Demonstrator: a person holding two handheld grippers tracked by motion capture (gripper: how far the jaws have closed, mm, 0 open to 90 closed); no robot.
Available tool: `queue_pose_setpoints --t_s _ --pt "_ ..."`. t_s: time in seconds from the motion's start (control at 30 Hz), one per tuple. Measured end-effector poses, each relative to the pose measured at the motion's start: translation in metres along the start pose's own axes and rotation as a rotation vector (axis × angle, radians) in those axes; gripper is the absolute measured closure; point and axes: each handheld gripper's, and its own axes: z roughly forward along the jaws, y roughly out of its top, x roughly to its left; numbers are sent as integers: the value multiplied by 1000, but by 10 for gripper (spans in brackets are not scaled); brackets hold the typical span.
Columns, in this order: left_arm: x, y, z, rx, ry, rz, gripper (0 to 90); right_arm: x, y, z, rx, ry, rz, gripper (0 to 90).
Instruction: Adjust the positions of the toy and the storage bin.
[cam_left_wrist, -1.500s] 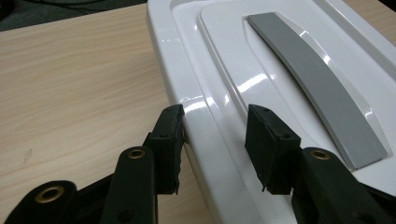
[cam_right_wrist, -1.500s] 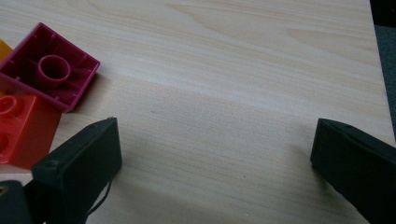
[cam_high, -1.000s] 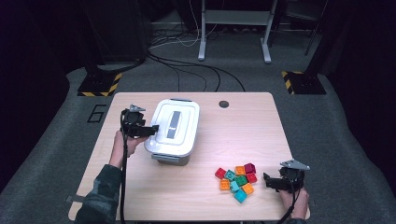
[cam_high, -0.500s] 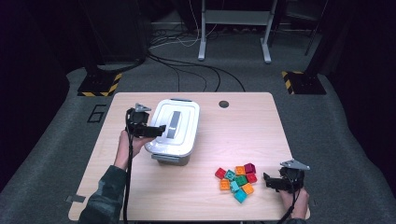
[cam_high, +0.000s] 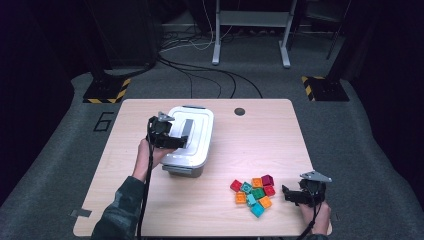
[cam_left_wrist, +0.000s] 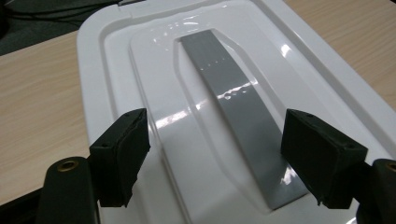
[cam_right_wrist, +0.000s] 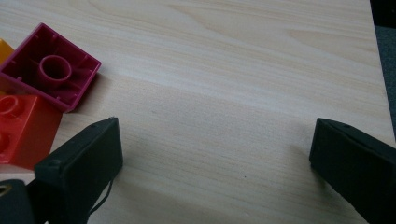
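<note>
L gripper (cam_high: 172, 138) sits over the near-left part of the white lidded storage box (cam_high: 197, 145), which stands left of centre on the wooden worktop (cam_high: 250, 145). In the left gripper view its fingers (cam_left_wrist: 122, 156) are spread w/ a wide gap, straddling the grey handle strip (cam_left_wrist: 238, 116) set in the lid's recess; they've just been closing a bit, strip between them, but pads aren't pressing on anything. Can't tell if the tips touch the lid.

R gripper (cam_high: 295, 196) rests at the near-right corner of the worktop, just beside a cluster of coloured toy bricks (cam_high: 253, 192). Its fingers (cam_right_wrist: 84, 165) are spread wide over bare wood, nothing between them. A magenta brick (cam_right_wrist: 49, 65), upside down, and a red brick (cam_right_wrist: 21, 128) lie just off one finger.
</note>
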Motion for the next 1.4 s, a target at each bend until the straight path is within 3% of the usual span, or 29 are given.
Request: queue_pose_setpoints --t_s 0.07,0.23,0.33,0.47,0.7,0.73,0.77,0.8,0.93,1.2,1.4 --pt "-3 1 3 17 -5 9 234 0 0 0 0 0 0 17" --pt "-9 4 8 27 39 30 232 0 0 0 0 0 0 17" --pt "-10 4 8 31 41 36 246 0 0 0 0 0 -2 18" --pt "-9 3 8 19 35 33 295 0 0 0 1 1 -3 18" --pt "-14 5 8 7 21 73 411 0 0 0 -1 0 0 19" --pt "-15 5 8 5 0 74 436 0 0 0 0 1 -2 19" --pt "-14 4 10 -10 -47 34 505 0 0 0 -1 0 0 19" --pt "-14 3 9 -9 -34 55 515 0 0 0 -1 0 -1 19" --pt "-15 3 9 -15 -25 50 523 0 0 0 -2 0 -1 20" --pt "-13 4 9 -8 -25 50 569 0 0 0 -2 0 -1 21" --pt "-15 6 10 -2 -38 76 586 0 0 0 -1 0 -1 21"
